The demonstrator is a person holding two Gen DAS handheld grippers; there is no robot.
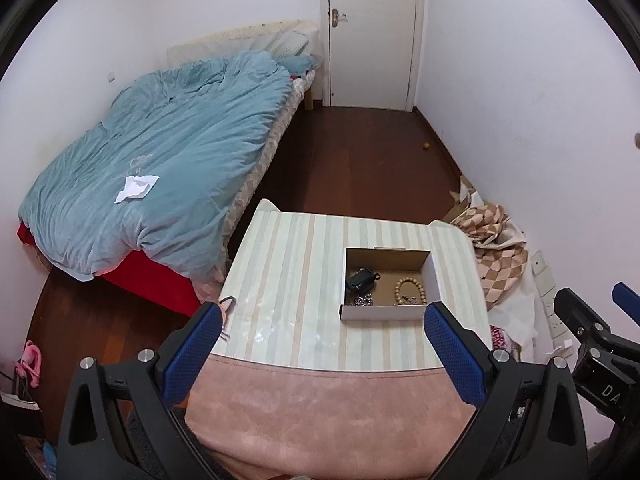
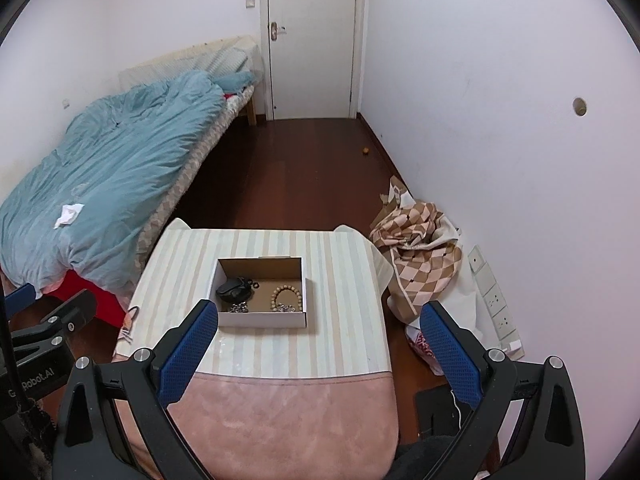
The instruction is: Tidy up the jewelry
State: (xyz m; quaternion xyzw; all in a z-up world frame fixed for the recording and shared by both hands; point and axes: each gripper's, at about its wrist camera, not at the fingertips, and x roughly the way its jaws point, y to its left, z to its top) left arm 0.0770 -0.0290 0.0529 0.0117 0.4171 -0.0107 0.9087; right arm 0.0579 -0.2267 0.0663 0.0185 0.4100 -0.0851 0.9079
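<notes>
Jewelry lies in an open cardboard box point(image 1: 430, 276) standing on the striped table point(image 1: 296, 280): a wooden bead bracelet point(image 1: 405, 289) toward the right, a dark pouch-like item point(image 1: 360, 279) at the left, and silvery chain pieces point(image 1: 363, 301) along the near wall. Left gripper point(image 1: 324, 344) hovers above the near part of the table, jaws spread wide, nothing between them. Right gripper point(image 2: 320, 342) hovers likewise, jaws spread and empty, its left fingertip point(image 2: 202, 316) overlapping the box's near left corner in the right wrist view. A pink cloth point(image 2: 280, 420) covers the near end of the table. Bed with blue duvet point(image 1: 160, 160) stands to the left; a checkered fabric point(image 2: 420, 252) lies on the floor to the right.
</notes>
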